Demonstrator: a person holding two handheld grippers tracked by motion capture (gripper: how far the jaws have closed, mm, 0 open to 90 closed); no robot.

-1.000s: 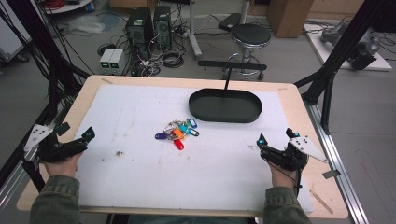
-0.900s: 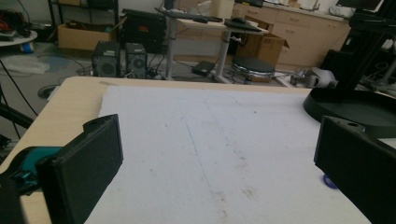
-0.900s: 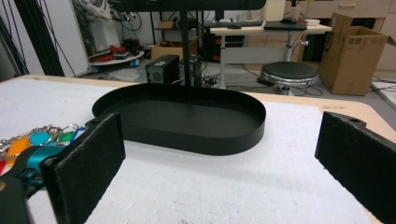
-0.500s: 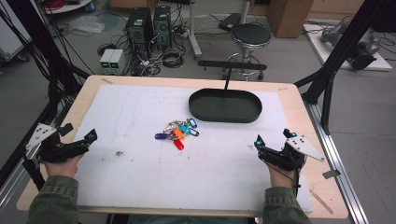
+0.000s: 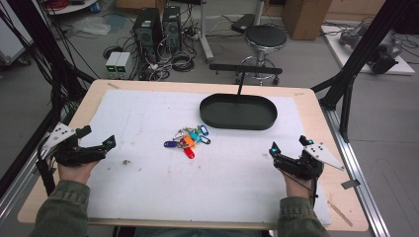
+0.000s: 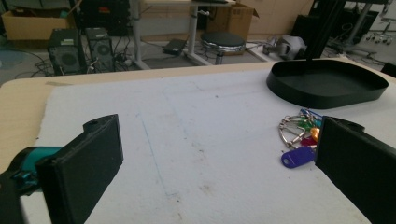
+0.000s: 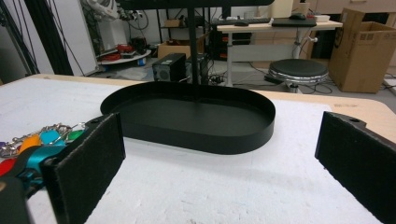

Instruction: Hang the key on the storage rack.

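Note:
A bunch of keys (image 5: 187,140) with coloured tags lies mid-table on the white mat. Behind it to the right stands an empty black oval tray (image 5: 237,112). My left gripper (image 5: 97,138) hovers at the mat's left edge, open and holding nothing. In the left gripper view the keys (image 6: 299,135) lie by the right jaw and the tray (image 6: 327,84) is beyond them. My right gripper (image 5: 287,145) is at the right front, open and empty. In the right gripper view the tray (image 7: 196,119) lies straight ahead and the keys (image 7: 42,136) are at the left.
The white mat (image 5: 148,113) covers most of the wooden table (image 5: 341,148). A thin black post (image 5: 240,84) rises behind the tray. On the floor beyond are a stool (image 5: 265,37), computer towers (image 5: 158,24) and cables. Black frame legs (image 5: 346,84) stand at the table's sides.
My left gripper has edged to the right, toward the keys. The right gripper has shifted slightly left. The keys and the tray have not moved.

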